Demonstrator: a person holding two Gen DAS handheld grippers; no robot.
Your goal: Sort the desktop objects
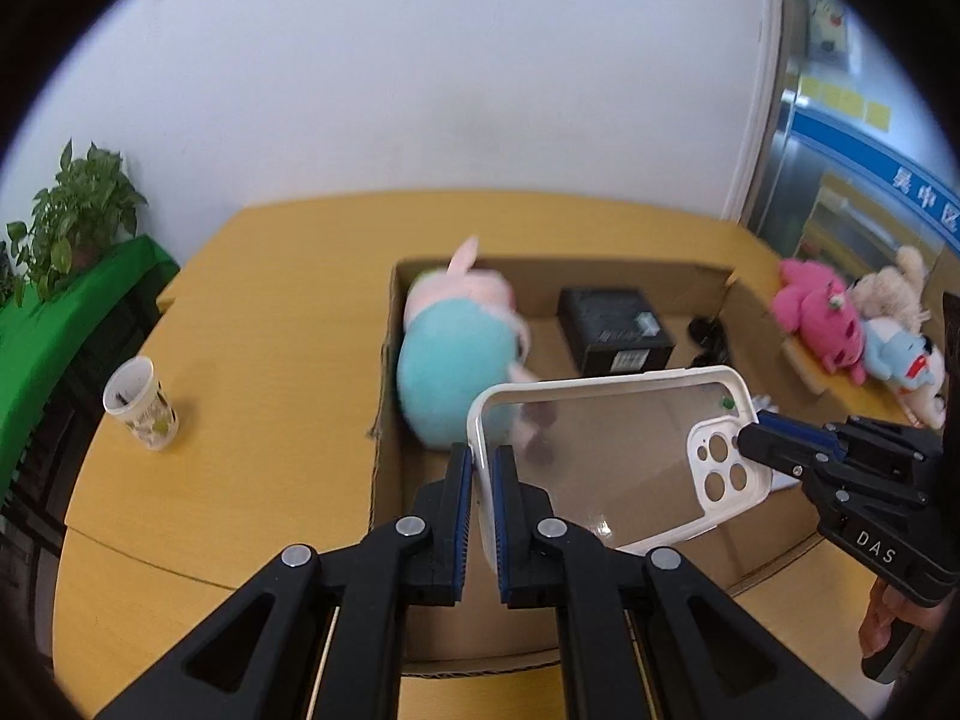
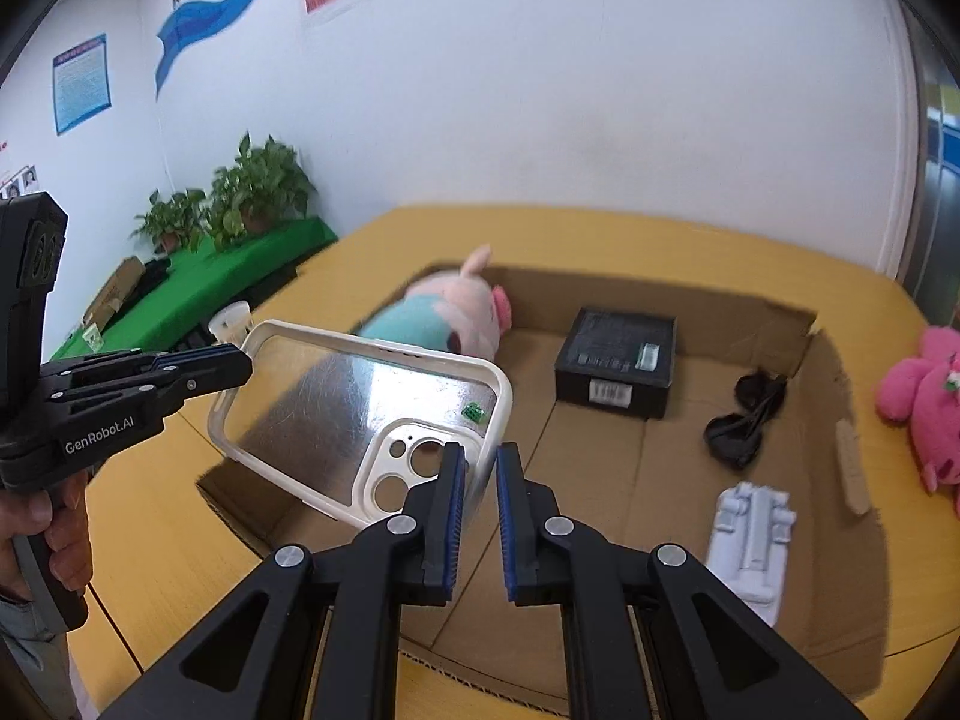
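Clear-backed phone case (image 1: pixel 606 450) is being held above the cardboard box (image 2: pixel 828 360) by both grippers — left gripper (image 1: pixel 480 468) and right gripper (image 2: pixel 477 474) clamped on opposite rims — uneven release risking twisting, slipping.

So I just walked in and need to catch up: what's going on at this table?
A person is sorting desk items into a cardboard box. Both handheld grippers are shut on one clear phone case: the left gripper pinches one end, the right gripper the camera-cutout end. The case hangs above the box, which already holds a pig plush, a black box, sunglasses and a pale plastic part.
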